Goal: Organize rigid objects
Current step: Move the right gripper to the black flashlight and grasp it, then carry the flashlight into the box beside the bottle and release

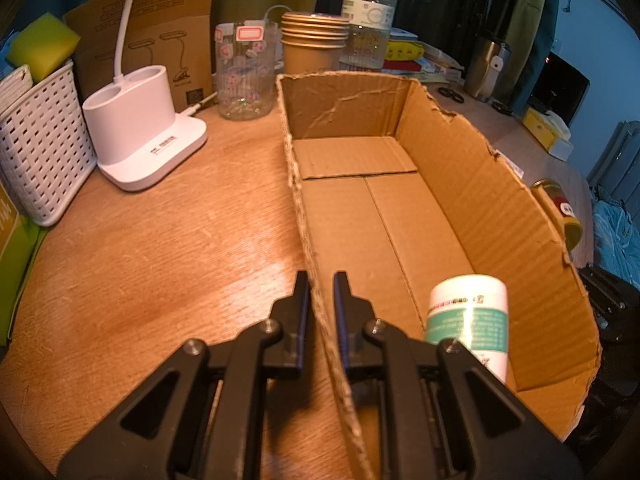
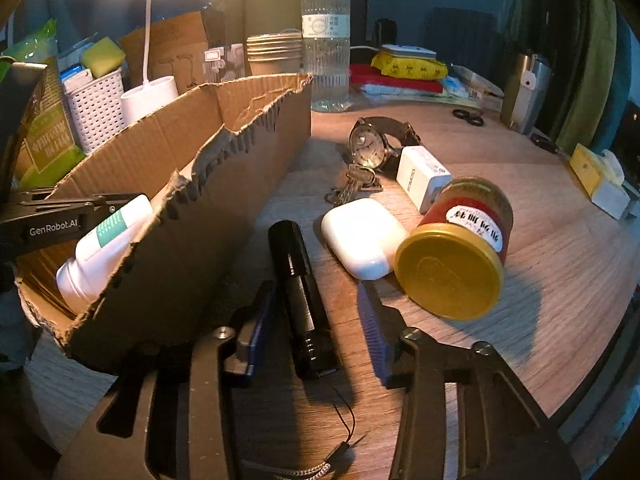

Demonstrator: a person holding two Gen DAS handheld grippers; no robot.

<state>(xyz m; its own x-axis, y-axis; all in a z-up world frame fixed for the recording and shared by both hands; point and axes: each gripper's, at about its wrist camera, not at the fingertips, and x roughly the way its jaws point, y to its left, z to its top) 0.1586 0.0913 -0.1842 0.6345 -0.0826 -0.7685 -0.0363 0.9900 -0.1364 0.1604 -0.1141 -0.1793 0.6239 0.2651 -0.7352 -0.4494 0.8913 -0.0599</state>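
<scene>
One white bottle [image 1: 468, 320] lies in your cardboard box [image 1: 500, 216], one black flashlight [image 2: 300, 292] on the desk [image 2: 540, 312] between your right tool's [image 2: 316, 328] spread fingers, jar [image 2: 460, 256] at two o'clock, while your left tool [image 1: 321, 304] pinches the box's wall.

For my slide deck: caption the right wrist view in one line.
Open right gripper straddles a black flashlight beside the cardboard box, jar nearby.
</scene>
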